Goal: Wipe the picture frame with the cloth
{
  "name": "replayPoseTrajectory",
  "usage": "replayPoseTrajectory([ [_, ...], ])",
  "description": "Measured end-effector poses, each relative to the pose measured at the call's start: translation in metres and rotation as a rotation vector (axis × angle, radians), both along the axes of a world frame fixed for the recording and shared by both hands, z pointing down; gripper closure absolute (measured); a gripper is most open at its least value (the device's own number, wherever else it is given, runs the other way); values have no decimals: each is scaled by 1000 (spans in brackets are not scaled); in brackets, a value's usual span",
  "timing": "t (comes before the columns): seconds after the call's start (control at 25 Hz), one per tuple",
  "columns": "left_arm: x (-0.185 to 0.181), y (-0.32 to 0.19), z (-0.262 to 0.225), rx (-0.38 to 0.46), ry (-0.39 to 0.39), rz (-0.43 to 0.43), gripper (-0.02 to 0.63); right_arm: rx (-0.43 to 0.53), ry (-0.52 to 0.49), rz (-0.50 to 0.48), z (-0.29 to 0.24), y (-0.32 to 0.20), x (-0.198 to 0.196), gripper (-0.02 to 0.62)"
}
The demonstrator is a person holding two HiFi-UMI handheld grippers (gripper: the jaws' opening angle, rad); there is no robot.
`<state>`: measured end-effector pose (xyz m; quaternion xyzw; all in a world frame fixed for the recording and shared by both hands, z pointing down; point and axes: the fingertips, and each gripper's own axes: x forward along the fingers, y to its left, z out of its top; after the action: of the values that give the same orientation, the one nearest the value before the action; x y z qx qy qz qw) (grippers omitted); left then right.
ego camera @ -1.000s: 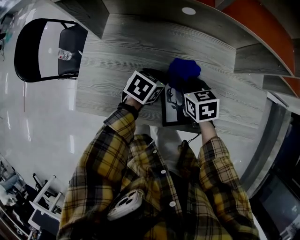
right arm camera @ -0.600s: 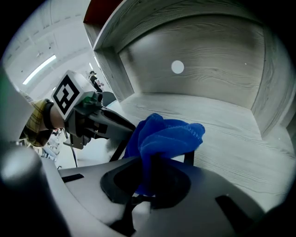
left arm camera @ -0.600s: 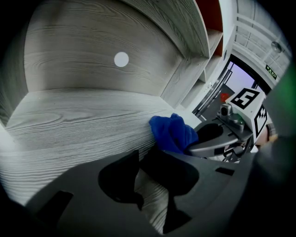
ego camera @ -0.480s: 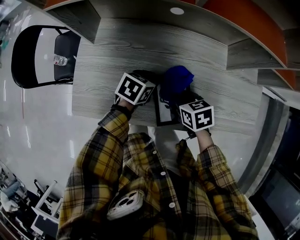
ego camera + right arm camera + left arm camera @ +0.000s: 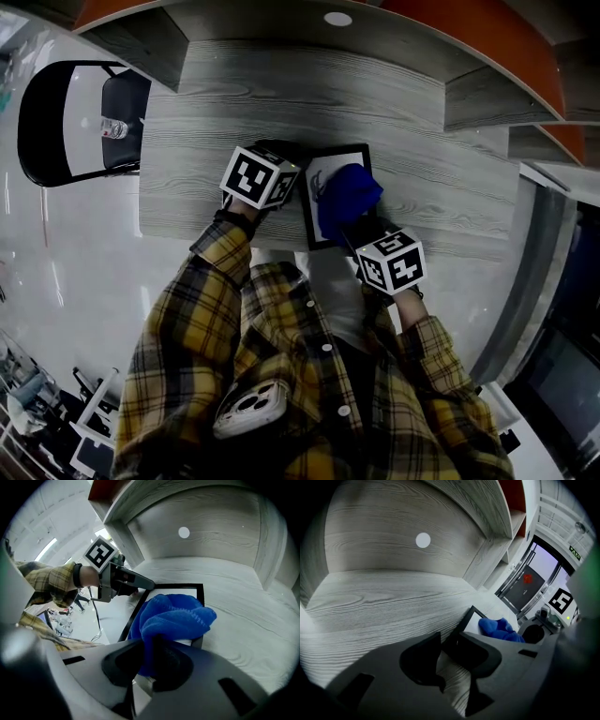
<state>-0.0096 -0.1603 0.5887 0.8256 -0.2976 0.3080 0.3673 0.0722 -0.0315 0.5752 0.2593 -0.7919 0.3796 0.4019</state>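
A black-edged picture frame (image 5: 330,156) lies flat on the grey wood table (image 5: 206,122). Its white picture shows in the left gripper view (image 5: 475,620) and its far rim in the right gripper view (image 5: 178,586). My left gripper (image 5: 298,184) is shut on the frame's left edge (image 5: 449,644) and is seen from across the frame (image 5: 148,584). My right gripper (image 5: 354,221) is shut on a bunched blue cloth (image 5: 347,191) that rests on the middle of the picture (image 5: 172,615). The cloth hides the near part of the picture.
A black chair (image 5: 66,117) with a water bottle (image 5: 111,128) on its seat stands left of the table. Wood shelf walls (image 5: 394,47) with a white disc (image 5: 337,19) close the back; orange panels lie behind. The table's near edge runs just below the frame.
The right gripper has drawn the blue cloth toward me, from the frame's far end onto its middle, so the far part of the picture now shows. The left gripper stays on the frame's edge.
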Motion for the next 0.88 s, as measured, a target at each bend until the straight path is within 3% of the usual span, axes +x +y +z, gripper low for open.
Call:
replayPoseTrajectory([
  [0.48,1,-1,1,-4,3,-3,489,-13,-30,6,-13,24,10,546],
  [0.88,3,0,0,-2,2,-2,489,296,-125,119,-97,-97,15,546],
])
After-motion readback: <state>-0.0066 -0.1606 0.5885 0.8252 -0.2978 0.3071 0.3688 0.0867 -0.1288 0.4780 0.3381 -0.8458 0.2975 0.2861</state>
